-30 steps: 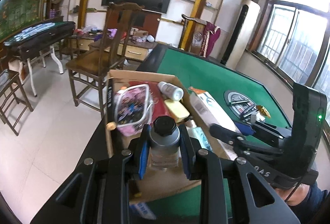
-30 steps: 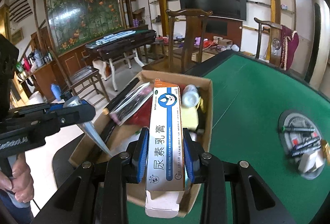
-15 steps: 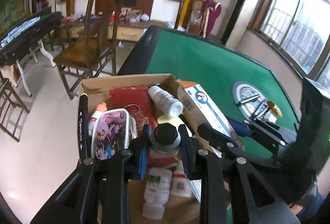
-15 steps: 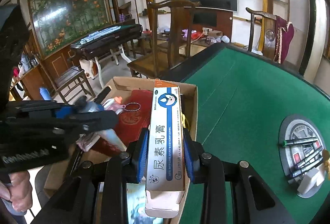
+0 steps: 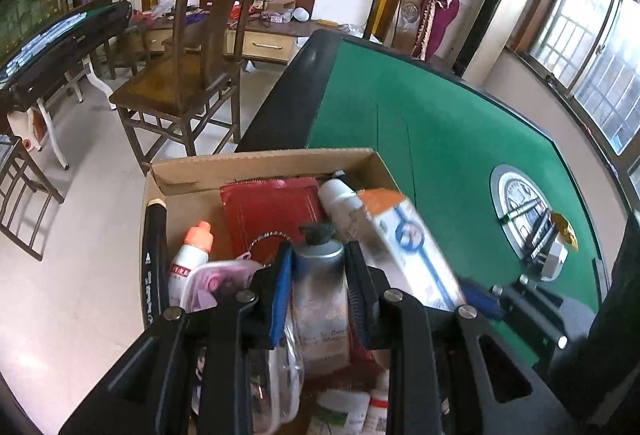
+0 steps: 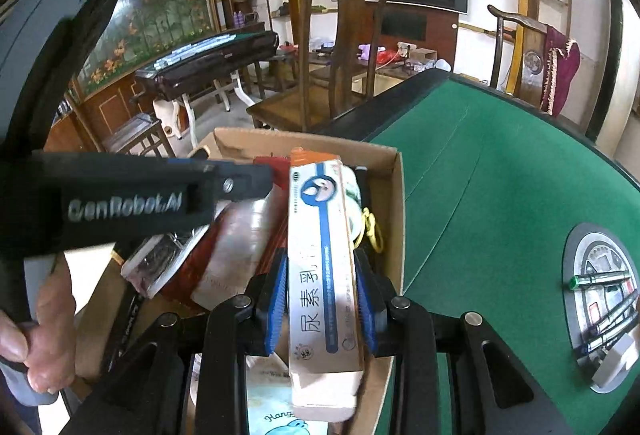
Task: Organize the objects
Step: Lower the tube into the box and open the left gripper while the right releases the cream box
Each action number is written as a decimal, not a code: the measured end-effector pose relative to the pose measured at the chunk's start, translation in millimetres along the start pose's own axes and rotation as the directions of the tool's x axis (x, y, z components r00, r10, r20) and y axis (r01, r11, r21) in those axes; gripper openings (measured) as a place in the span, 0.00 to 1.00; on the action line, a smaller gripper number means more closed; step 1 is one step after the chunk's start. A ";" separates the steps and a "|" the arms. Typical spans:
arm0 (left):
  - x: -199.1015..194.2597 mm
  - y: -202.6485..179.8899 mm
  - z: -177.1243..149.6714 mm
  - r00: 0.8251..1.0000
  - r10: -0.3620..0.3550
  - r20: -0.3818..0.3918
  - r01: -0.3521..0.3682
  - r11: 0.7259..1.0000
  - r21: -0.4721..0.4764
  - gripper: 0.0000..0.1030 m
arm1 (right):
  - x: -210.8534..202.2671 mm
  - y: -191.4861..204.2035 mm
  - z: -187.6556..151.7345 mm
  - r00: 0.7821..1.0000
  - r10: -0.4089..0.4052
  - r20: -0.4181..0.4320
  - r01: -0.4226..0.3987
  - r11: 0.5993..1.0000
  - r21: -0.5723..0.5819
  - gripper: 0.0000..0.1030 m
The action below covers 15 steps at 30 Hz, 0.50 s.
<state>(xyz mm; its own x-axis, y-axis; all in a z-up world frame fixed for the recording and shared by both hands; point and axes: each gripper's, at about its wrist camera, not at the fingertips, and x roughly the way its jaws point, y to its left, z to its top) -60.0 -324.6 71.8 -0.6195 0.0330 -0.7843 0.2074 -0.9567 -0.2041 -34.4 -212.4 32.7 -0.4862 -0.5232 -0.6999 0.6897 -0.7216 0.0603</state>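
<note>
My left gripper (image 5: 320, 267) is shut on a silver bottle with a black cap (image 5: 320, 275), held over the open cardboard box (image 5: 256, 163). My right gripper (image 6: 322, 275) is shut on a long white-and-blue carton with an orange end (image 6: 320, 243), also over the box (image 6: 394, 195). The carton shows in the left wrist view (image 5: 404, 247), right of the bottle. The left gripper's body (image 6: 132, 199) crosses the right wrist view. Inside the box lie a red packet (image 5: 272, 211), a white bottle with an orange cap (image 5: 188, 259) and a white bottle (image 5: 340, 199).
The box sits at the left edge of a green felt table (image 5: 440, 139). A round inset with pens (image 6: 600, 299) is set in the felt to the right. A wooden chair (image 5: 200, 47) stands beyond the box on the floor.
Both grippers have moved forward and lower over the box with their objects. The silver bottle now points forward, and the carton has come closer beside it.
</note>
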 end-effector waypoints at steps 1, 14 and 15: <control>0.3 0.5 0.4 1.000 -0.001 0.002 0.001 1.000 -0.004 0.25 | -0.2 0.5 -0.7 1.000 0.001 -0.001 -0.001 1.000 -0.003 0.34; -17.8 6.8 -4.8 0.999 -0.038 0.019 0.039 0.998 -0.043 0.25 | -14.8 8.4 -8.3 0.994 0.106 -0.029 -0.106 0.994 -0.015 0.58; -19.8 6.0 -5.5 0.999 -0.035 0.022 0.036 0.998 -0.044 0.25 | -16.2 9.8 -10.0 0.990 0.133 -0.035 -0.133 0.991 -0.007 0.58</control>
<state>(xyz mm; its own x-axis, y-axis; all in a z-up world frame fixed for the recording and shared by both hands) -42.3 -329.4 82.9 -0.6428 0.0606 -0.7636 0.2177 -0.9413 -0.2580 -14.4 -206.5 37.5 -0.3709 -0.5984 -0.7102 0.7524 -0.6419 0.1479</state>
